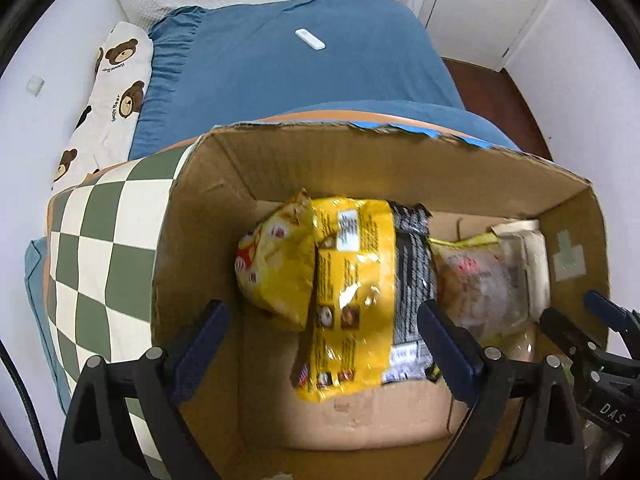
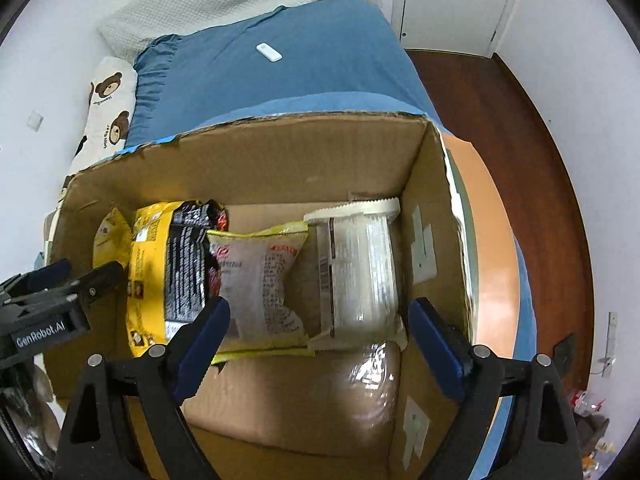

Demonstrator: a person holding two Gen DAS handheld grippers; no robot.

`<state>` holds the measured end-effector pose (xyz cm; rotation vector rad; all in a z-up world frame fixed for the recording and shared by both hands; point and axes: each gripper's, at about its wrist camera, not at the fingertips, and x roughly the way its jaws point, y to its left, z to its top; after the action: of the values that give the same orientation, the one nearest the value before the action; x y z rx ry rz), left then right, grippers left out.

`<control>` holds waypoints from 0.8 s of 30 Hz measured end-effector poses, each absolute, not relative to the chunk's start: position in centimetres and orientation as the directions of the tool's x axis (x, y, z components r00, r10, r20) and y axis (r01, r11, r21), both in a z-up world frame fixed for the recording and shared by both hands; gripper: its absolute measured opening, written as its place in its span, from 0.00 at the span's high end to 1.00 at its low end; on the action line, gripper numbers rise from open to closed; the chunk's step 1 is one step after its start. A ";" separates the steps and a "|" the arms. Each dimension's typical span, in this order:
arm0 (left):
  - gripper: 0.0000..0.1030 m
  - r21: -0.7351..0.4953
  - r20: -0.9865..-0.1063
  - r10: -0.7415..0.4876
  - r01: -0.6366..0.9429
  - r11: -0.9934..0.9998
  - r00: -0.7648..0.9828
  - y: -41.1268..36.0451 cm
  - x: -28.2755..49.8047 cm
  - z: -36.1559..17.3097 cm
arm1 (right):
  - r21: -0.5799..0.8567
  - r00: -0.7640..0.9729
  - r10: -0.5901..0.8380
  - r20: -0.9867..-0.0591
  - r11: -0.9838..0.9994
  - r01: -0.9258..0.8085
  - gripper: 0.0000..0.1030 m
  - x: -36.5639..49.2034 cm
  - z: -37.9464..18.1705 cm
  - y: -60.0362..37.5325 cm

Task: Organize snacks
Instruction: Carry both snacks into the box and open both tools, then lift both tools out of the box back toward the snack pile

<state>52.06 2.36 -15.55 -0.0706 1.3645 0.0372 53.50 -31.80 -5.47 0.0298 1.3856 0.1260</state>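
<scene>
Cardboard makes up the open box (image 1: pixel 224 184) that sits on a bed with a blue sheet (image 1: pixel 280 72), and the snacks lie inside it in a row across the far half of its floor. From the left there is a small yellow packet (image 1: pixel 276 268), then a large yellow bag (image 1: pixel 352 292) lying partly over it, then a black packet (image 1: pixel 414 264) tucked under the yellow bag's right edge. Next comes a pale packet with a yellow border (image 2: pixel 260 280), and furthest right a clear white-ended packet (image 2: pixel 360 268) close to the box's right wall; the two overlap slightly. A clear plastic bag (image 2: pixel 372 380) lies on the box floor in front of the white-ended packet. The left hand-held gripper (image 1: pixel 324 344) hangs above the yellow bag with its blue-padded fingers (image 1: pixel 204 340) spread wide and nothing between them. The right hand-held gripper (image 2: pixel 316 344) is likewise spread wide and empty, poised over the pale and white-ended packets. Each one shows at the edge of the other's view, so they sit side by side over the box. A green-and-white checked cushion (image 1: pixel 100 248) presses against the box's left side, a bear-print pillow (image 1: pixel 116 92) lies along the wall, and a small white remote (image 1: pixel 310 39) rests on the sheet further up the bed.
</scene>
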 end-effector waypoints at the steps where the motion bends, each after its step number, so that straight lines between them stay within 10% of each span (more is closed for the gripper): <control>1: 0.06 -0.037 -0.977 -0.023 -0.063 0.997 0.213 2.3 51.5 -15.1 | 0.097 0.186 0.110 -0.976 0.992 -0.075 0.10 53.2 -5.1 -31.8; 24: 0.06 -0.092 -0.891 -0.070 -0.027 0.995 0.448 2.8 36.5 -3.3 | 0.270 0.344 0.291 -0.893 0.957 -0.108 0.10 39.0 5.8 -31.1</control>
<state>36.47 2.76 -3.26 -0.0974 1.1062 -0.0262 38.95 -31.09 5.81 0.1744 1.1935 0.2604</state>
